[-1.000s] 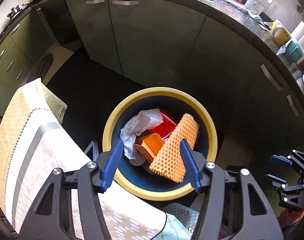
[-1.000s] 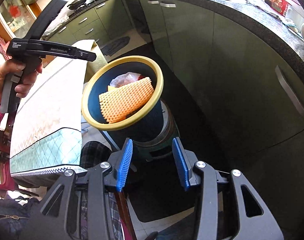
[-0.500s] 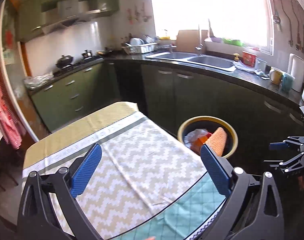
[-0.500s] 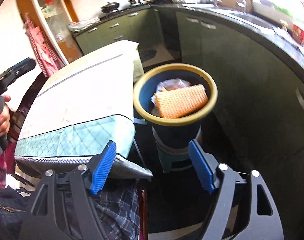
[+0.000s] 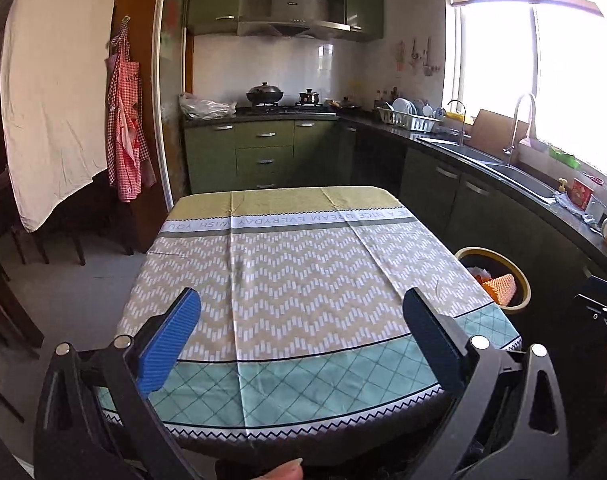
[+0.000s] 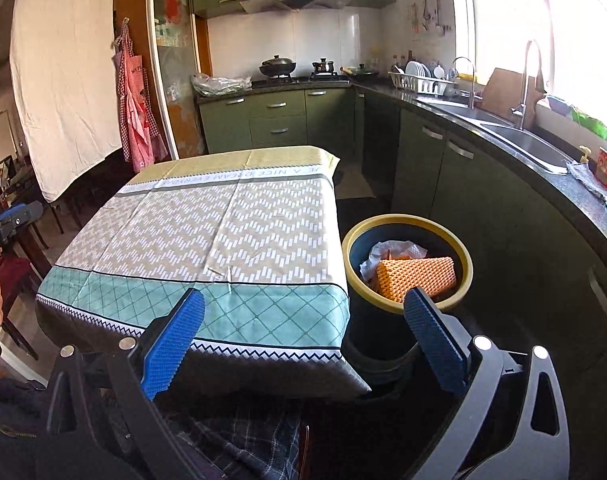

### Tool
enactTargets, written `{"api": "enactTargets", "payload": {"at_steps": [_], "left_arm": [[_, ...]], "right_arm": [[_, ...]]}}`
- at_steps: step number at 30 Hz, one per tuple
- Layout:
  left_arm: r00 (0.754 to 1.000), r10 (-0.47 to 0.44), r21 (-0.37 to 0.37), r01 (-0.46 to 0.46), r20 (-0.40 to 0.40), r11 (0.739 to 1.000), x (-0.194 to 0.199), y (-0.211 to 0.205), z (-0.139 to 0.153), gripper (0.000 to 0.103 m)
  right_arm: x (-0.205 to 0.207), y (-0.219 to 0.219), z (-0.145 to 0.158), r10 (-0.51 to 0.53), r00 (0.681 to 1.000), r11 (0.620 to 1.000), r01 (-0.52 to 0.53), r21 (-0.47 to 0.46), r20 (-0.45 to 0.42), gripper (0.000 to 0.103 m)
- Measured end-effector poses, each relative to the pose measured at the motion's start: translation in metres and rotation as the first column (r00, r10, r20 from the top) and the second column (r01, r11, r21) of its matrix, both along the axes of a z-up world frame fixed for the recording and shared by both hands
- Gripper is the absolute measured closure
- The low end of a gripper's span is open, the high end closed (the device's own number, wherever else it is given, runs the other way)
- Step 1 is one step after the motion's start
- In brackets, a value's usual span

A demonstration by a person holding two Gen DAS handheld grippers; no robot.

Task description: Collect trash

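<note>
Both grippers' jaws, just opened wide, hold nothing; trash (image 6: 415,276) lies in the bin (image 6: 465,276) beyond the right jaws.

Zigzag of white dashes on beige across the middle of the tablecloth (image 5: 303,280), centre of frame; plain mustard-yellow band at its far end, then a grey-edged white strip with grey lettering; mint-green diamond grid at the near end, edged below with a black-and-white sawtooth line. Yellow rim, dark blue wall on the bin (image 6: 407,222), right of centre. Orange waffle-textured piece (image 6: 417,274) and white crumpled paper (image 6: 387,250) inside. Ribbed blue pads, black frame on the right gripper (image 6: 305,336), lower frame. Olive-green cabinets (image 5: 263,148), upper centre. Red-and-white checked apron (image 5: 125,120), upper left.
</note>
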State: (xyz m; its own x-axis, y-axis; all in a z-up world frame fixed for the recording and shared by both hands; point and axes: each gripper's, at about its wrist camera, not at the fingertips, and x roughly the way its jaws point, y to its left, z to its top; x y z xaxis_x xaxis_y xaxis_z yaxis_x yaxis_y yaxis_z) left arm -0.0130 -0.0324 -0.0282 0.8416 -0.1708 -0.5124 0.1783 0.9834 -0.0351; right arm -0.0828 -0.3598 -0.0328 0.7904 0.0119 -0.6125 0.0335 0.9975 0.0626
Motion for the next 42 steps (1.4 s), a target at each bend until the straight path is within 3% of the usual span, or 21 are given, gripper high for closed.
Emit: {"api": "enactTargets", "payload": {"at_steps": [6,10,42], "left_arm": [[0.998,-0.058,0.030,0.059,-0.016,0.998,-0.005,-0.016,0.002,0.007],[0.997,-0.075,0.008,0.075,-0.008,0.997,-0.006,-0.019,0.005,0.007],[0.999,-0.035,0.011,0.035,0.006,0.999,-0.017,-0.011,0.008,0.007]], "right_arm": [[-0.024,-0.010,0.009,-0.052,0.999,0.999,0.052,-0.001,0.004,0.005],[-0.032,-0.011,0.014,-0.046,0.999,0.999,0.046,-0.003,0.017,0.005],[-0.025,0.007,0.029,0.044,0.997,0.998,-0.041,-0.051,0.061,0.005]]}}
